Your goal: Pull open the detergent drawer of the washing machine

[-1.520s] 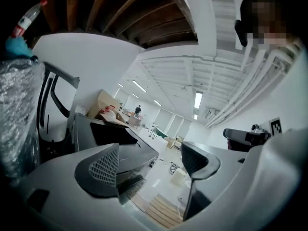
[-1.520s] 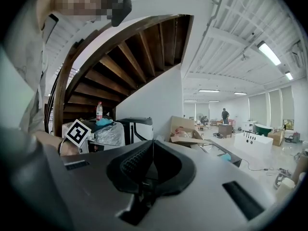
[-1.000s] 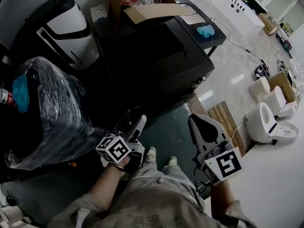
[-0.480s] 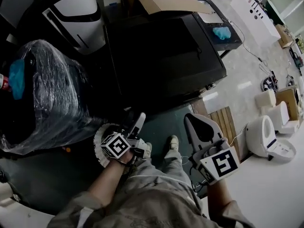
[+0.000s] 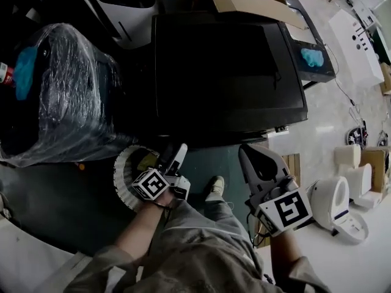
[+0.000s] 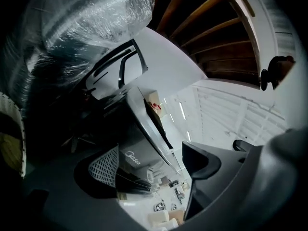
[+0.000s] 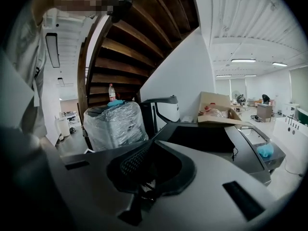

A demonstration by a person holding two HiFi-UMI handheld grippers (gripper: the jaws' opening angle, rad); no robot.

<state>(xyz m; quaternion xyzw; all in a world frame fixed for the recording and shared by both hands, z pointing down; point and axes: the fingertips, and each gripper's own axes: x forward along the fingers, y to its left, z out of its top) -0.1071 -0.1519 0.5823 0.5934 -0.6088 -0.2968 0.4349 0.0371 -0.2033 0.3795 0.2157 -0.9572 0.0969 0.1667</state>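
Note:
The dark washing machine (image 5: 226, 72) fills the middle of the head view, seen from above. In the left gripper view its grey front (image 6: 139, 150) carries a brand mark; I cannot make out the detergent drawer. My left gripper (image 5: 174, 157) hangs low before the machine's front left corner, open (image 6: 154, 174), with nothing between its jaws. My right gripper (image 5: 259, 163) is before the front right corner. Its jaws look shut (image 7: 154, 165) with nothing in them, and the machine's top (image 7: 211, 138) lies beyond them.
A plastic-wrapped appliance (image 5: 55, 96) stands left of the machine, with a white ribbed round thing (image 5: 125, 179) on the floor by it. A cardboard box (image 5: 256, 2) and a blue cloth (image 5: 311, 57) lie on surfaces behind. White toilets (image 5: 333, 200) stand at the right.
Both grippers have sunk lower in front of the machine, and the left one has rolled. The head view has moved over the machine's top, and the ribbed round thing has come into sight.

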